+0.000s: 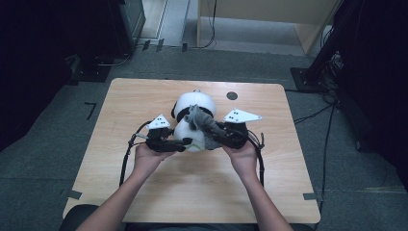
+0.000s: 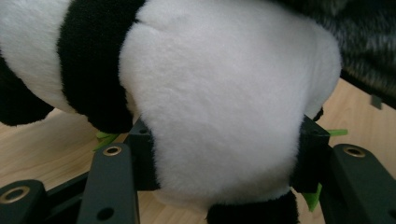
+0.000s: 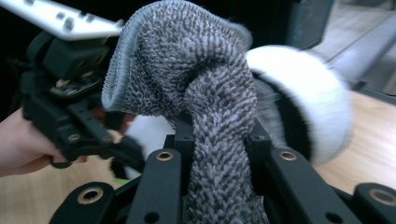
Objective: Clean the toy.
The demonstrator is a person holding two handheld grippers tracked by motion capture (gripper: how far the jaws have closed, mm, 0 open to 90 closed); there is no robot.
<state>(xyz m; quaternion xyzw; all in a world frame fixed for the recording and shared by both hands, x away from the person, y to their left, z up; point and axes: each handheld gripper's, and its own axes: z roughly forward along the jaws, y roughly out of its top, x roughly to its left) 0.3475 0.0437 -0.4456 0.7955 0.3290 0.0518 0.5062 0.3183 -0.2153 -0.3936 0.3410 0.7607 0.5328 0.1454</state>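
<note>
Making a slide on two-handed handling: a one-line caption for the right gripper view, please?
Right gripper clamps a grey sock, with the plush panda just behind it.

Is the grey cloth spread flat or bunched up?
Bunched: the grey cloth rises in a crumpled fold from the right gripper, pinched between its jaws.

A plush panda [image 1: 194,115] of soft, short-piled fleece, white with black bands, sits on a surface [image 1: 144,96] of pale wood-grain laminate, smooth and lightly sheened. Against it lies a grey sock [image 3: 205,107] of coarse looped terry knit, flecked dark and light, its cuff edged in a finer ribbed weave. The left gripper [image 2: 224,172] and right gripper [image 3: 219,154] are of matt black plastic, their arms set with brass-coloured metal eyelets; each carries a flat, pale grey plate [image 1: 240,116] with a dull finish. The floor [image 1: 57,144] is dark grey, rough-looking carpet.
</note>
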